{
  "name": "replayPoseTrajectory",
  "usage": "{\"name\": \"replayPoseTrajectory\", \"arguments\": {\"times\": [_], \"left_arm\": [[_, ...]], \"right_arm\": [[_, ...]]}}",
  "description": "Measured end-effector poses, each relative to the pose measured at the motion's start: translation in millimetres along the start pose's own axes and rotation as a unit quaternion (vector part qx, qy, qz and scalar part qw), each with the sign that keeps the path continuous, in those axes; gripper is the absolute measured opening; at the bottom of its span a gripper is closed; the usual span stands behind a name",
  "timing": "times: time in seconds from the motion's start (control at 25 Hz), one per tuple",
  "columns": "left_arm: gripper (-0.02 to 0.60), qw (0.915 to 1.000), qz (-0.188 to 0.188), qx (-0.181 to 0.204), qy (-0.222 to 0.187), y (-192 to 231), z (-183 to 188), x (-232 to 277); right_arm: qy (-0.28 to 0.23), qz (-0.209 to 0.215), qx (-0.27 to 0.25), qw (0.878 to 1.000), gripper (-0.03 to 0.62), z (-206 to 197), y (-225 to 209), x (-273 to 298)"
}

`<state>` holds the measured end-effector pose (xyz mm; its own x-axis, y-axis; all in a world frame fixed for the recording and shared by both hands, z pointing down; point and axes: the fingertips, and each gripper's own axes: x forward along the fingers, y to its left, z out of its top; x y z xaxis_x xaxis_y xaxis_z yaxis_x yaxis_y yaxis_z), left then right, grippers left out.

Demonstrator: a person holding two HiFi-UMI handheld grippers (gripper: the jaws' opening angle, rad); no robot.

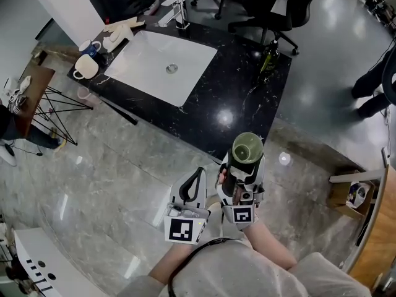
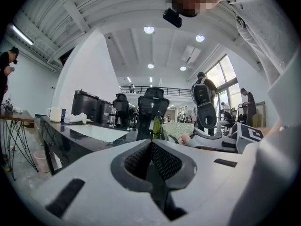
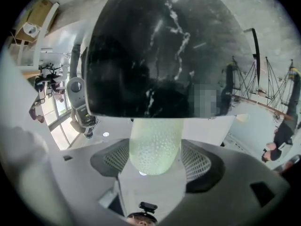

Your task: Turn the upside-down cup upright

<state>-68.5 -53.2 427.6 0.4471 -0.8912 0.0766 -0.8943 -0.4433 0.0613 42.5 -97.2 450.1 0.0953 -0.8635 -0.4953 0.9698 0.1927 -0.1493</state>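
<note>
A pale green textured cup (image 1: 247, 149) is held off the counter, near its front edge, with its open mouth facing up toward my head. My right gripper (image 1: 242, 173) is shut on the cup's side. In the right gripper view the cup (image 3: 155, 142) fills the gap between the jaws of that gripper (image 3: 155, 161). My left gripper (image 1: 195, 177) hangs just left of it, shut with nothing in it. In the left gripper view its closed jaws (image 2: 151, 149) point at the counter, and the cup (image 2: 179, 129) shows to the right.
The black marble counter (image 1: 229, 98) holds a white sink (image 1: 158, 67), a faucet (image 1: 176, 11), a green bottle (image 1: 268, 57) and mugs (image 1: 86, 67) at its left end. A wire-frame table (image 1: 52, 107) stands at left, office chairs (image 1: 272, 8) behind, a person's legs (image 1: 371, 85) at right.
</note>
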Motion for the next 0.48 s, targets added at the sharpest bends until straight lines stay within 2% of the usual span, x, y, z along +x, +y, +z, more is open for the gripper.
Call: {"name": "replayPoseTrajectory", "arguments": {"times": [0.2,0.28,0.48], "left_arm": [[0.005,1.0,-0.003,-0.002,0.004,-2.4,-1.4,2.0],[0.005,0.9999,-0.005,0.01,0.002,-1.8,-2.9,2.5],[0.005,1.0,-0.004,-0.003,0.005,-3.2,-3.5,4.1]], "right_arm": [[0.015,-0.005,-0.001,1.0,0.325,0.1,0.9,-1.8],[0.034,-0.01,0.003,0.999,0.325,-6.4,-2.1,-1.9],[0.081,-0.028,-0.002,0.996,0.328,-20.7,-11.0,-6.6]]}}
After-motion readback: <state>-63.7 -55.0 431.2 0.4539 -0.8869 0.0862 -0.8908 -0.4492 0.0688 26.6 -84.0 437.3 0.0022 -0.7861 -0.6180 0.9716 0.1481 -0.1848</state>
